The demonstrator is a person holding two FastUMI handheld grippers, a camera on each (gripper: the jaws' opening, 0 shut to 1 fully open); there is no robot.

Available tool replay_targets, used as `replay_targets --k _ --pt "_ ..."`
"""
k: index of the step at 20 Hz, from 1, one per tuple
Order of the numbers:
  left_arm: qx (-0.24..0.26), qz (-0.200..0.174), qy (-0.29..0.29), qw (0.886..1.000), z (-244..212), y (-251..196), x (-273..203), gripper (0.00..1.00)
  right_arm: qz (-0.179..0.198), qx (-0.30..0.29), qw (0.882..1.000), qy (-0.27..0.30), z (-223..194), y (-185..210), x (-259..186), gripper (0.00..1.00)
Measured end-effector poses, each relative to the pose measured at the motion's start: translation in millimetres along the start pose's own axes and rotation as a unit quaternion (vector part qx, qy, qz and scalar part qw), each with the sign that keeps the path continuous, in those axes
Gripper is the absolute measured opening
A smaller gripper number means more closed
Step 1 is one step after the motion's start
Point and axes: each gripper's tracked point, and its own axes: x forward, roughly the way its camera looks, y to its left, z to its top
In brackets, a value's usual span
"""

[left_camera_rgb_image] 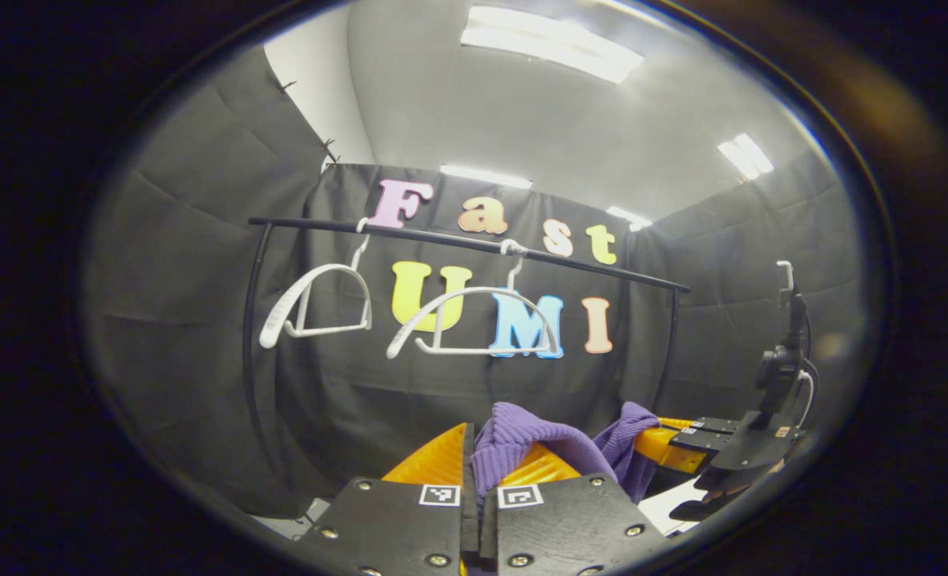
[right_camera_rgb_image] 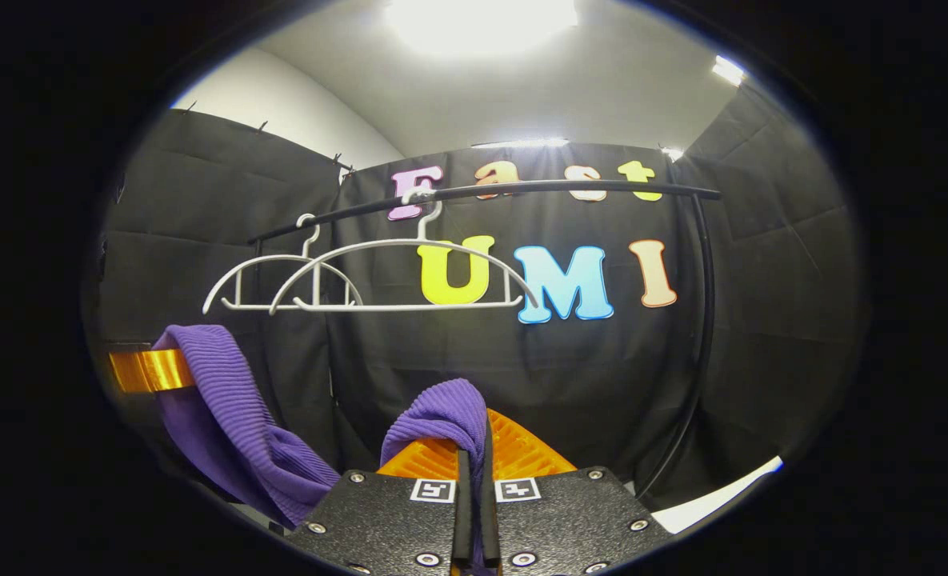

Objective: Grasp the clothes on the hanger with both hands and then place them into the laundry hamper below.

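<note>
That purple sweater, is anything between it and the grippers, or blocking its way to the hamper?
Nothing separates them: the left gripper and the right gripper each pinch the purple sweater, already off the white hangers. The hamper isn't visible, so the path down can't be judged.

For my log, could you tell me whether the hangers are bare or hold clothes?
Bare: both white hangers hang empty on the rail.

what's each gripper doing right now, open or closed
left gripper: closed on the purple sweater
right gripper: closed on the same sweater
</note>
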Motion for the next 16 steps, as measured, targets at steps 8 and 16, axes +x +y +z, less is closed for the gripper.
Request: replay_targets --k 8,16 --pt "0.017 -0.015 0.040 0.999 -59 -23 -13 0.02 0.018 0.004 0.998 0.057 -61 25 -31 0.04" --pt "0.018 0.001 0.107 0.994 -148 -18 -9 0.02 0.008 0.002 0.991 0.131 -143 18 -41 0.05"
